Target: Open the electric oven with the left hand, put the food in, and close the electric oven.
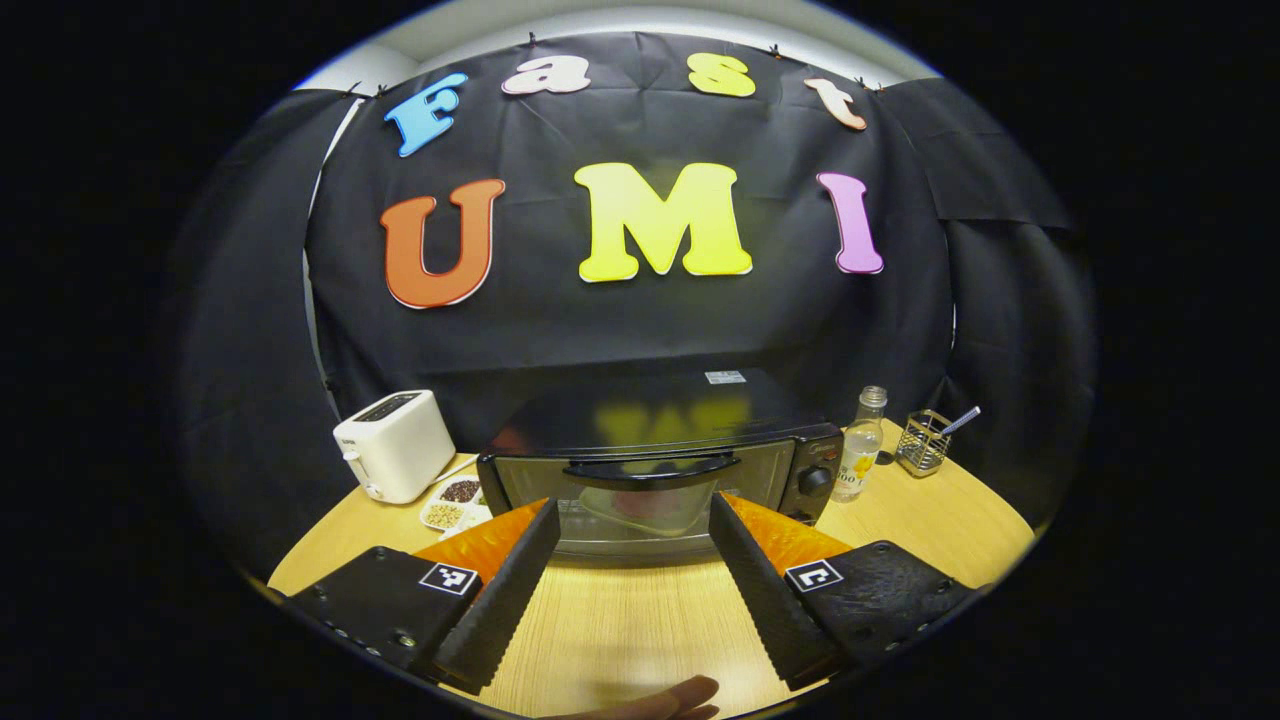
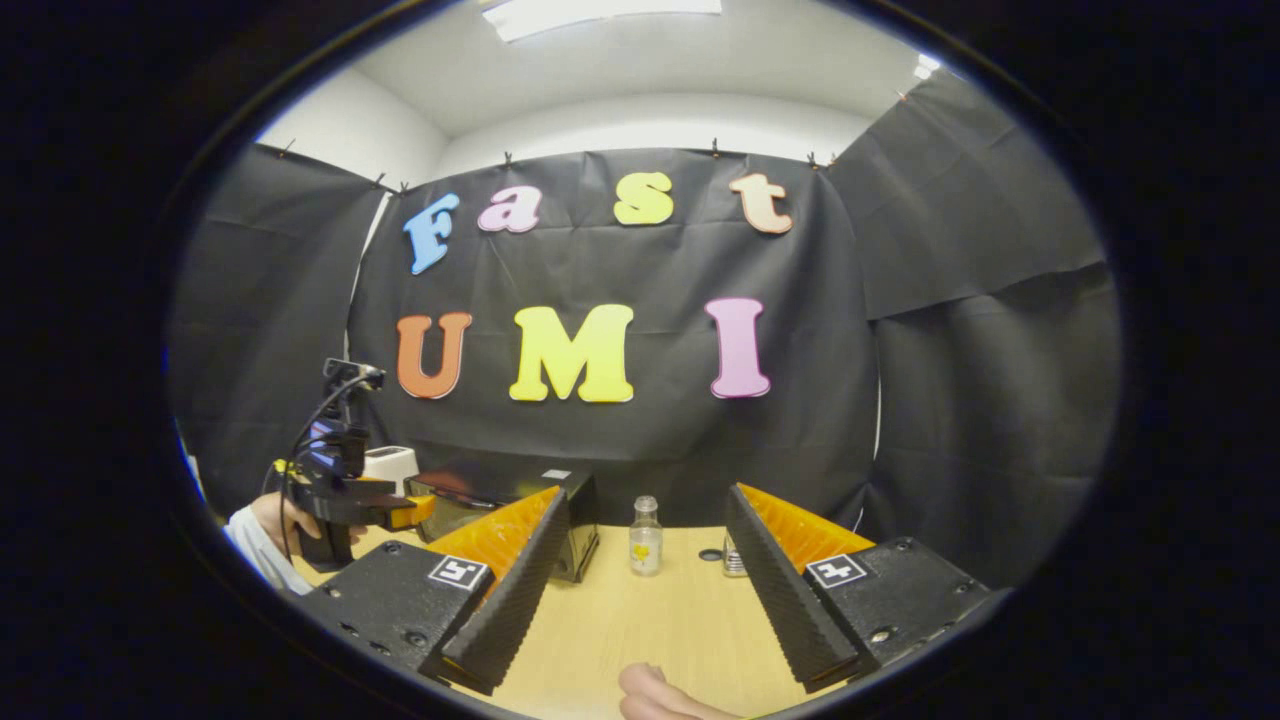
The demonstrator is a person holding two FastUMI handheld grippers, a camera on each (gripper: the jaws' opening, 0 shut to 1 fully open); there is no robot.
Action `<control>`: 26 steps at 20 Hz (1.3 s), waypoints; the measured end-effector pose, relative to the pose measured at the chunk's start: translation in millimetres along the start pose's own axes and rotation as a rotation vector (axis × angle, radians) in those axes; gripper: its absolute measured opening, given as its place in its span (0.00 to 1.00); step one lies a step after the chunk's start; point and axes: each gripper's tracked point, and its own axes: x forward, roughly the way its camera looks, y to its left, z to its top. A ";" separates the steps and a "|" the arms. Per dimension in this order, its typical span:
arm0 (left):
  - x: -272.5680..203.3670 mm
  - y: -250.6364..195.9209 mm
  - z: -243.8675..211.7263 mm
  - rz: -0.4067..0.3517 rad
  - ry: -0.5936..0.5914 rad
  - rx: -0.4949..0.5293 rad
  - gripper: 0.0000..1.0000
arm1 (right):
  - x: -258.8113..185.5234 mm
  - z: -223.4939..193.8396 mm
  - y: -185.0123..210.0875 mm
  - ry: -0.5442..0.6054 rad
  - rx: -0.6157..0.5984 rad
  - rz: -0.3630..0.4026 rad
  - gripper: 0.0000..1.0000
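The left gripper [image 1: 630,560] is open and holds nothing, and it points at the oven [image 1: 660,465], which sits shut at the back of the wooden table [image 1: 620,620]. To open the door well, it should go up to the dark handle [image 1: 655,470], pinch it in the middle, and pull down slowly. The right gripper [image 2: 650,590] is open too, and a toaster [image 1: 393,445] and a small bottle [image 1: 862,445] stand beside the oven in the black-walled room.

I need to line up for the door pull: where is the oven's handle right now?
In the left gripper view the handle runs across the top of the closed oven door, straight ahead between the open left tongs, left of the knob.
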 end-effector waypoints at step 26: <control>-329.7 -42.8 54.3 0.092 -0.304 -0.061 0.96 | -142.4 37.4 8.1 -0.119 0.037 0.016 0.96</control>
